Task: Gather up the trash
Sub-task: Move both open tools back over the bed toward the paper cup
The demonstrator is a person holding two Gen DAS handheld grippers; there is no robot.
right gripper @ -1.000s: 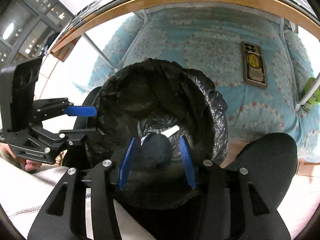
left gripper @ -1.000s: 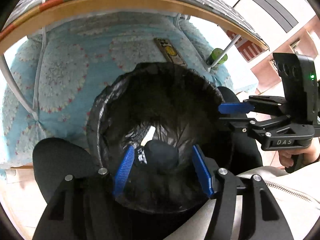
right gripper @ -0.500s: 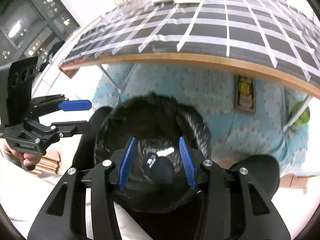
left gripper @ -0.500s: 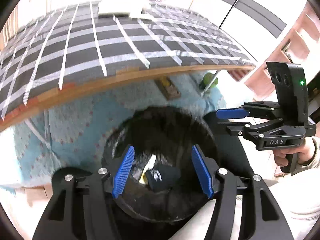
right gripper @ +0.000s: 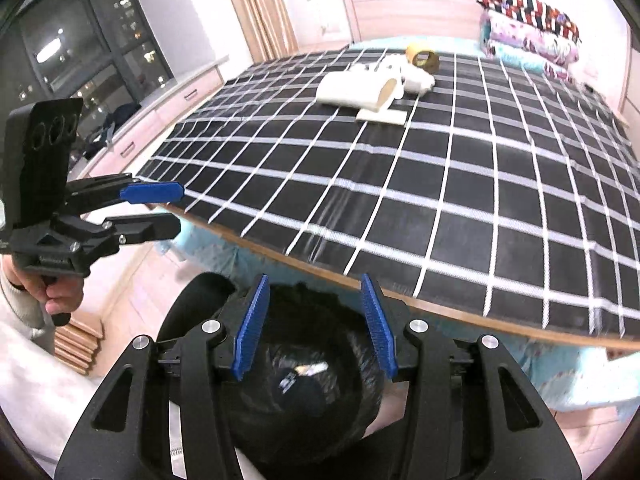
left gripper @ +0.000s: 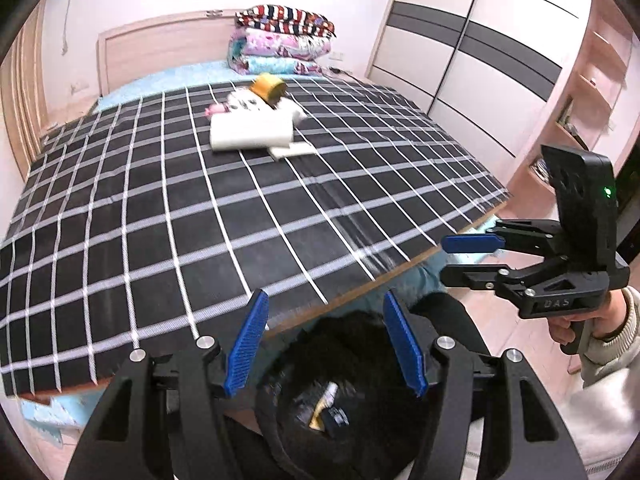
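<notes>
While both your claws hang spread over the bin, neither holds anything.
Left wrist view: your left gripper (left gripper: 326, 340) has its blue fingers (left gripper: 247, 342) wide apart, nothing between them, above the black-lined trash bin (left gripper: 280, 376) at the table edge. Trash (left gripper: 328, 408) already lies at the bin's bottom, a pale scrap beside a dark lump. Right gripper (left gripper: 460, 258) sits off to the right, jaws apart, empty. Far back on the checkered table (left gripper: 160, 220): a white roll (left gripper: 250, 132), a tape roll (left gripper: 268, 87), small bits near them. Right wrist view: right gripper (right gripper: 314, 324) wide over the same bin (right gripper: 360, 364), trash (right gripper: 304, 376) inside. Left gripper (right gripper: 160, 210) at left, gaping. White roll (right gripper: 352, 90) and tape roll (right gripper: 422, 56) well apart from you, across the table (right gripper: 440, 200).
</notes>
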